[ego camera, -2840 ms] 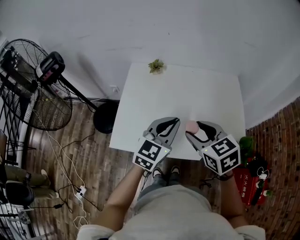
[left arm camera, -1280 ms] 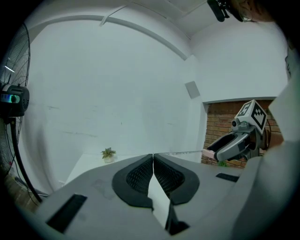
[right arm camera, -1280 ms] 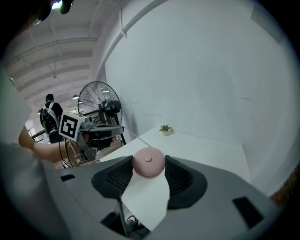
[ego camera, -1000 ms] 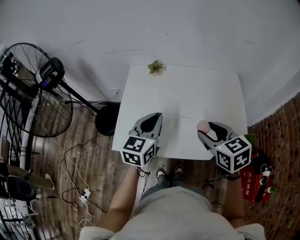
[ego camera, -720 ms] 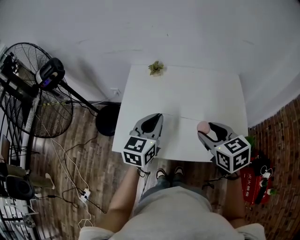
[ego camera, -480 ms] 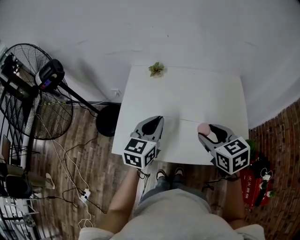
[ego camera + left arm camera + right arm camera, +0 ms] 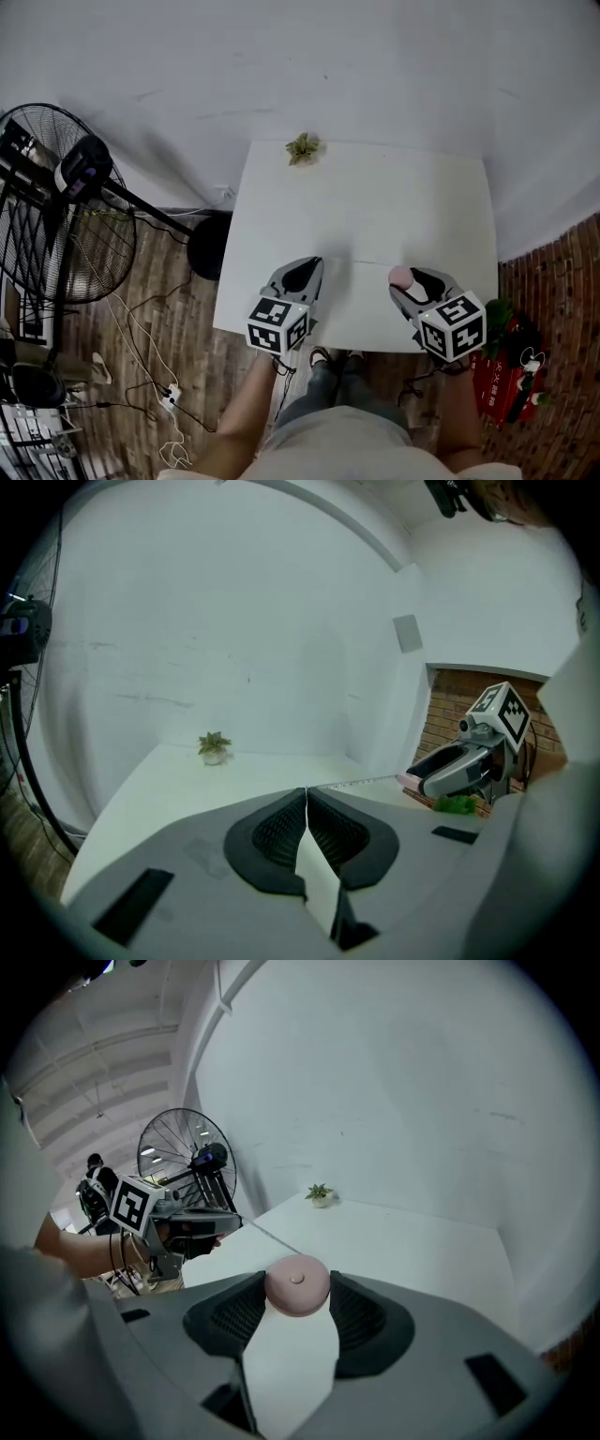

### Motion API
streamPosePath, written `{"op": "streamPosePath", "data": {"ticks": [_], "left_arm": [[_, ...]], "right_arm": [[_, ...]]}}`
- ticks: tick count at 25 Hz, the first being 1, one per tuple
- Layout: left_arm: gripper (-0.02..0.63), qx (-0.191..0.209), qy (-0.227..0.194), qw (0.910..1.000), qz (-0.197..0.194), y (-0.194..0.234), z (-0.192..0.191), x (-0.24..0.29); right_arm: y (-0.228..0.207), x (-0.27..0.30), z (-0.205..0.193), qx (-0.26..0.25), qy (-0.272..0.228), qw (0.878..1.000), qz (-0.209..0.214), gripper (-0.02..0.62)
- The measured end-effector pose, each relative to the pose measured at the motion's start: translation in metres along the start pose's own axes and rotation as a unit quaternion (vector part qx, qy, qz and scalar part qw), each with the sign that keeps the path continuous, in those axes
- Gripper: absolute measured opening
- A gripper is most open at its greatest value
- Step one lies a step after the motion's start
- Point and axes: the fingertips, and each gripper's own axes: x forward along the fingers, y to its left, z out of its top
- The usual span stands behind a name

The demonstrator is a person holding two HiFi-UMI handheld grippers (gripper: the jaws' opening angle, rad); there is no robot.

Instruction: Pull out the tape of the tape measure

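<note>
A round pink tape measure case (image 7: 400,277) sits between the jaws of my right gripper (image 7: 403,273), which is shut on it over the near right part of the white table (image 7: 375,187). In the right gripper view the case (image 7: 297,1285) fills the gap between the pads. A thin tape (image 7: 361,262) runs from it leftward to my left gripper (image 7: 317,262), which is shut on the tape's end. In the left gripper view the jaws (image 7: 306,791) meet on the tape (image 7: 361,782), which leads to the right gripper (image 7: 459,766).
A small potted plant (image 7: 303,148) stands at the table's far edge. A standing fan (image 7: 56,216) and loose cables (image 7: 141,356) are on the wooden floor at left. Red and green items (image 7: 502,356) lie on the brick floor at right.
Since the earliest frame the grippers have moved apart, and the tape now stretches between them. Over the last second both have sunk closer to the table top, keeping their spacing.
</note>
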Motion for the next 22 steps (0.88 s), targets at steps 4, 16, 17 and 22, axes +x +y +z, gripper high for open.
{"op": "streamPosePath", "data": {"ticks": [4,16,17,22], "left_arm": [[0.017,-0.009,0.022,0.9997,0.003,0.006,-0.015,0.017],[0.017,-0.01,0.089,0.9957,0.026,0.024,-0.055,0.061],[0.017,-0.011,0.095,0.9951,0.026,0.025,-0.06,0.064],[0.017,-0.018,0.124,0.9918,0.026,0.029,-0.08,0.079]], "right_arm": [[-0.015,0.018,-0.01,0.005,0.017,1.0,0.002,0.213],[-0.045,0.062,-0.037,0.023,0.058,0.998,0.004,0.213],[-0.048,0.065,-0.041,0.025,0.063,0.998,0.003,0.213],[-0.058,0.081,-0.057,0.032,0.079,0.996,0.002,0.213]]}}
